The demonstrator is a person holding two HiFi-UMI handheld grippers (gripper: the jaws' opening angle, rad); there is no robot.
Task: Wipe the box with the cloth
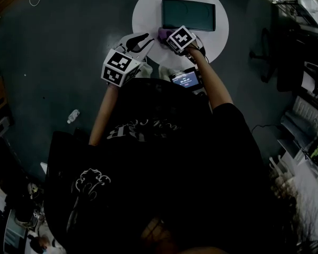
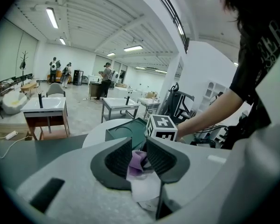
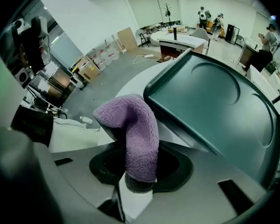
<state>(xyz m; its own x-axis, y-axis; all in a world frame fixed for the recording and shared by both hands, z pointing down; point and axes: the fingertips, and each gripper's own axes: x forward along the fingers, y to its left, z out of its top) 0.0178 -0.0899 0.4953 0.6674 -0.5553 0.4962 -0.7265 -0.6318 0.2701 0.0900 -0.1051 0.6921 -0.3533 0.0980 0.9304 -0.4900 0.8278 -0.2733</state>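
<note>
Two grippers meet at the near edge of a round white table (image 1: 148,9). On the right gripper (image 3: 139,169) the fingers are closed tight on a purple cloth (image 3: 137,134). The fleece is pinched between them at its lower end, rises past the fingertips and folds over to their left in a rounded hump. Just ahead of those fingers and to their right lies the box (image 3: 214,111), a flat dark green case with curved lines pressed into its top, resting on the table. Its nearest corner sits close beside the cloth, and whether the two touch cannot be told. In the head view the cloth lies by the box's near left corner, just beyond the right fingertips.

On the left gripper (image 2: 139,144) the fingers stand parted by a narrow gap and grip nothing. Through that gap, beyond the fingertips, show a scrap of the purple cloth and a patch of white tabletop. Farther ahead and slightly to the right of them is the right gripper's marker cube (image 2: 161,128), with the person's forearm (image 2: 210,115) reaching in from the right. The box also shows ahead of the left fingers, past the left-hand tip. From above, the left fingertips point toward the right gripper, near it but apart, over the table's near edge.
</note>
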